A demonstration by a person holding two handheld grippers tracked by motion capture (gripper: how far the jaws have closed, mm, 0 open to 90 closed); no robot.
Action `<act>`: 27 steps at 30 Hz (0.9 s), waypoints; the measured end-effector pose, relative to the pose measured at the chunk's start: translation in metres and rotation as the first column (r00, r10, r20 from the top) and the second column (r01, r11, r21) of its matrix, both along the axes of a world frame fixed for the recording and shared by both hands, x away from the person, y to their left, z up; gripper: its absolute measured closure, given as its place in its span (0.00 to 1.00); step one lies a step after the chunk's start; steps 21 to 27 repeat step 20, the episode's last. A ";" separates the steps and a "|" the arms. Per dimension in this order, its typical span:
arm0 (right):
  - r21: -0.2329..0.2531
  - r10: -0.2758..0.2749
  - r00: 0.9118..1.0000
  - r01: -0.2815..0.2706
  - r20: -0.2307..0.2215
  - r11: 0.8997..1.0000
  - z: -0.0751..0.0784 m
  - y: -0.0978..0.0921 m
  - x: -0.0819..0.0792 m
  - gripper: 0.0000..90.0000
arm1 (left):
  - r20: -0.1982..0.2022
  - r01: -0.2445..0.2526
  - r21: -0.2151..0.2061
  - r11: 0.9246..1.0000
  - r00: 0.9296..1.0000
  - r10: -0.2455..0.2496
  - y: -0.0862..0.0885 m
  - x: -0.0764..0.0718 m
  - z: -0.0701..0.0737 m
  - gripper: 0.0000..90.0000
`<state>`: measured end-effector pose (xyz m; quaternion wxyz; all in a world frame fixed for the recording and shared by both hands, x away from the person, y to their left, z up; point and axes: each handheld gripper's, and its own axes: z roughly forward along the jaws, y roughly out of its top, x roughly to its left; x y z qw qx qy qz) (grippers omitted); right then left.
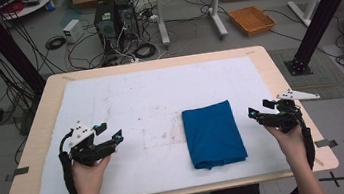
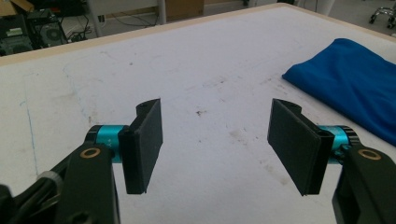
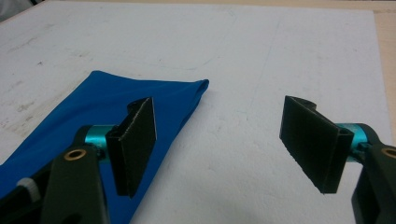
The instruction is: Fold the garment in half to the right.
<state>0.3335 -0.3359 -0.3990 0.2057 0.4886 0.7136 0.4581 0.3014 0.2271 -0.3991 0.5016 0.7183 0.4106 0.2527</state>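
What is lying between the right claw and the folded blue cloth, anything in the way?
Nothing visible. The right claw hovers open just off the right edge of the folded blue cloth, with bare white mat between them. The left claw, also open, has stained but bare mat between it and the cloth too.

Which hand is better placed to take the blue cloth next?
Right, probably. The right tool is open beside the blue cloth; the left tool, also open, is farther across the white mat.

Bare white mat around the folded blue cloth, nothing else.
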 end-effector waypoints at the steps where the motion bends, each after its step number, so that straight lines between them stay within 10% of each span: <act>1: 0.000 0.001 1.000 -0.001 0.000 1.000 0.000 0.000 0.000 0.30 | 0.001 0.002 0.003 1.000 1.000 -0.002 0.000 0.000 0.000 0.40; 27: -0.017 0.012 1.000 -0.012 -0.009 1.000 -0.004 0.002 0.004 0.29 | -0.002 0.007 0.001 1.000 1.000 -0.007 0.001 -0.002 0.000 0.40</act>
